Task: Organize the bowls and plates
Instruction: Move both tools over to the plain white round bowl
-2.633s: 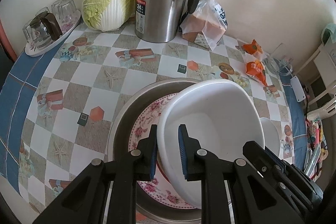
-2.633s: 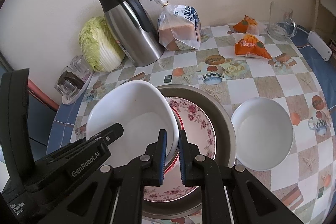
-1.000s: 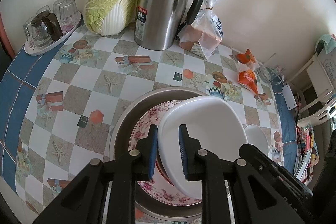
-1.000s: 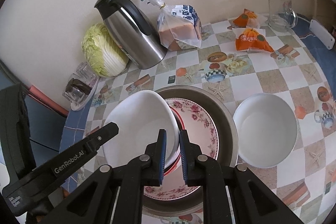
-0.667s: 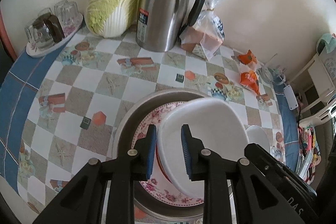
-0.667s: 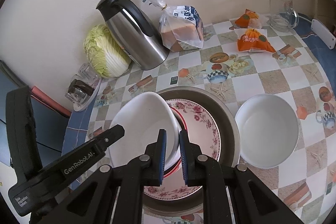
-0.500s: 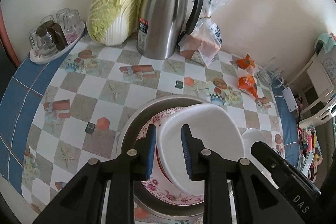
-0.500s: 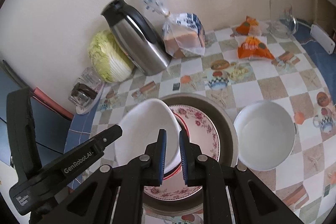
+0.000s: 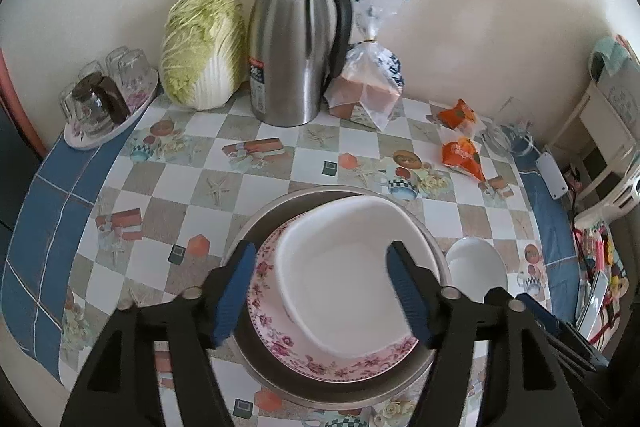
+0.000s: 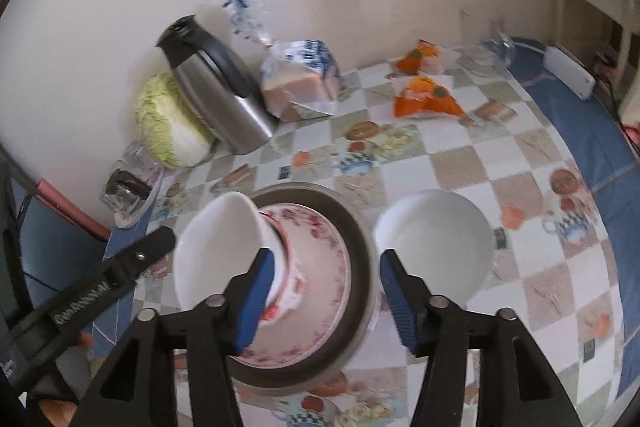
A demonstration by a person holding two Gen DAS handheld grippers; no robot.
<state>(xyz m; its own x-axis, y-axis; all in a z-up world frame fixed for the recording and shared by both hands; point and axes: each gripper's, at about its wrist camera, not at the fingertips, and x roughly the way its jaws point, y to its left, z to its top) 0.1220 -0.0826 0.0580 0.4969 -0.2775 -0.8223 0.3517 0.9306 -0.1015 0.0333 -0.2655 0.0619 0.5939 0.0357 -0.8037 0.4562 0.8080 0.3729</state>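
A large white bowl rests tilted on a pink floral plate inside a metal basin. It also shows in the right wrist view, on the plate and basin. My left gripper is open, its jaws spread wide either side of the bowl and empty. My right gripper is open and empty above the plate. A second white bowl sits on the table right of the basin; it also shows in the left wrist view.
At the back wall stand a steel thermos jug, a napa cabbage and a bagged loaf. A tray of upturned glasses is far left. Orange snack packs and a glass mug lie right.
Both grippers have opened wide and let go of the large white bowl. It now rests tilted on the floral plate. Both cameras have pulled up and back.
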